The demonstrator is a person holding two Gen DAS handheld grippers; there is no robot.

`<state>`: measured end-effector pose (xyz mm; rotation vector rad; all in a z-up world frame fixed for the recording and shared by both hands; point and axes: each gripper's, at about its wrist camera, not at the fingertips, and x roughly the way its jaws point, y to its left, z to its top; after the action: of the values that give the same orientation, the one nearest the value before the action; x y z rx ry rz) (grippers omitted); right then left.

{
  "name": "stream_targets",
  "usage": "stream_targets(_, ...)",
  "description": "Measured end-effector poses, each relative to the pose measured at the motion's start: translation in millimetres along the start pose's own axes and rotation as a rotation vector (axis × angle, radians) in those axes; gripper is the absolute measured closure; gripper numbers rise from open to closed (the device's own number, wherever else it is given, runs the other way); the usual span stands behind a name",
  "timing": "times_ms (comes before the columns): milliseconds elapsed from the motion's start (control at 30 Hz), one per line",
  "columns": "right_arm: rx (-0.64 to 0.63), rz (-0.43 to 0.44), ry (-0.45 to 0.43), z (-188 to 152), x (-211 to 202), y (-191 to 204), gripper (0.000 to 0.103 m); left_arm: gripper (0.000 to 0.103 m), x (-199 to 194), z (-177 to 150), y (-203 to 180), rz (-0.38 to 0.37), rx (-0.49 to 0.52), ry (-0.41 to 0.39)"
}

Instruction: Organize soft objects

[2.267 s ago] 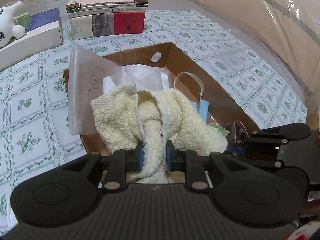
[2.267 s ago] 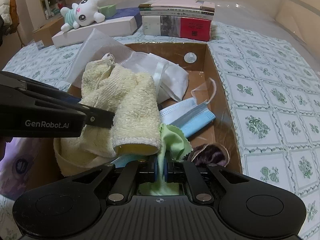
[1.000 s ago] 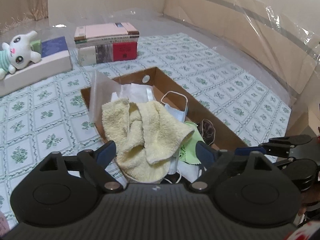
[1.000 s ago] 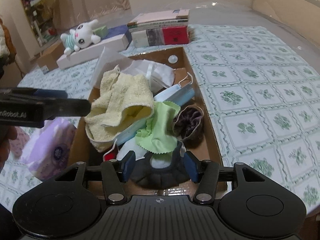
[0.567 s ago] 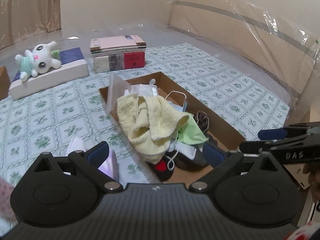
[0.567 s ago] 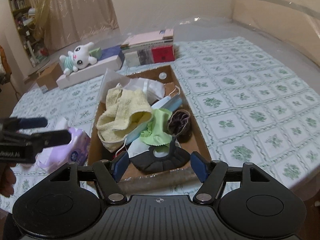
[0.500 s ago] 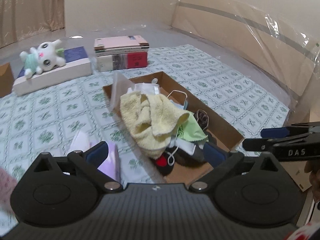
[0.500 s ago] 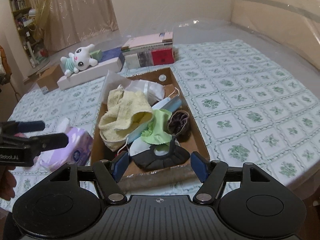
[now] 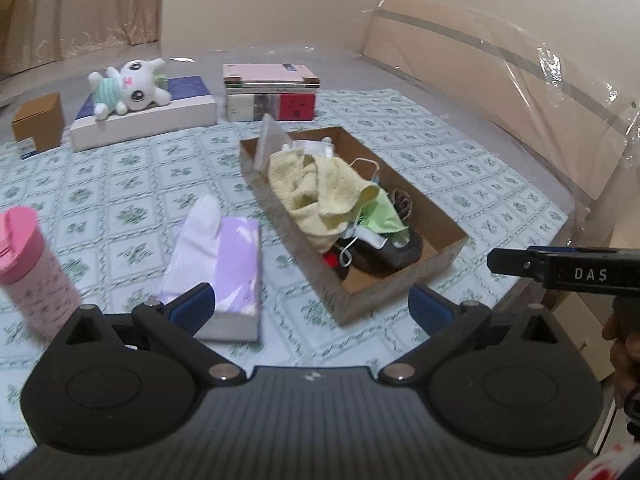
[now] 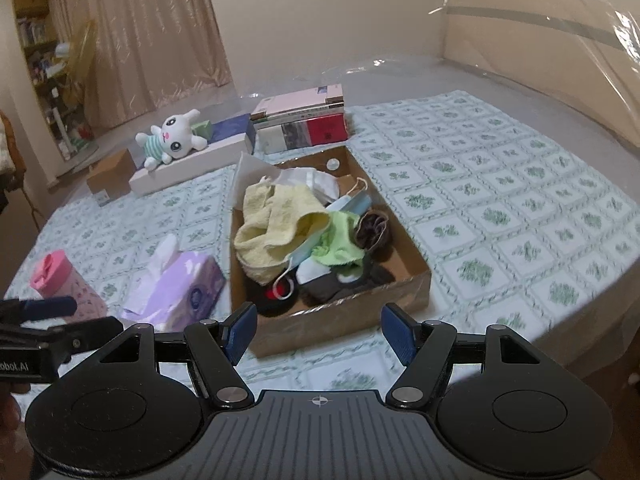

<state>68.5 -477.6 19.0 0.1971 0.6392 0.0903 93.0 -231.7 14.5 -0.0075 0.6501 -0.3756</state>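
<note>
Standing wide and empty after releasing, the left gripper (image 9: 312,306) and right gripper (image 10: 318,332) have backed away from the brown cardboard box (image 10: 416,280) at frame centre, where the pale yellow terry towel (image 10: 276,224) and lime-green cloth (image 10: 340,240) now lie heaped; sorting looks finished.

We could not make out what lay beneath the yellow towel (image 10: 276,224) in the cardboard box (image 10: 404,284); it covered most of the pile there. The dark items (image 10: 332,286) at the box's near end were too jumbled to name, and a small red spot (image 9: 330,258) among them stayed unidentified. The pink cup (image 9: 30,268) was blurred in the left wrist view and cut by the frame's edge. The book spines (image 10: 300,130) bore print too small to read. A hand (image 9: 622,354) showed only partly at the right edge.
</note>
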Motion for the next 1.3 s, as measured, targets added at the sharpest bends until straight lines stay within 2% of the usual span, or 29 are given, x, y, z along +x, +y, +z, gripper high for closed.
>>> stream_targets(400,0.048,-0.001,-0.042,-47.7,-35.7,43.8,0.034,0.001,-48.7,-39.1,18.5,0.041,0.004,-0.022)
stream_targets(833,-0.081,-0.059,-0.046,-84.3,-54.9,85.7,0.034,0.001,-74.4,-76.1,34.8,0.103,-0.024,-0.04)
stream_targets(1300,-0.106,-0.041,-0.033,-84.8,-47.6,103.9,0.034,0.001,-73.2,-82.0,36.9,0.123,-0.022,-0.043)
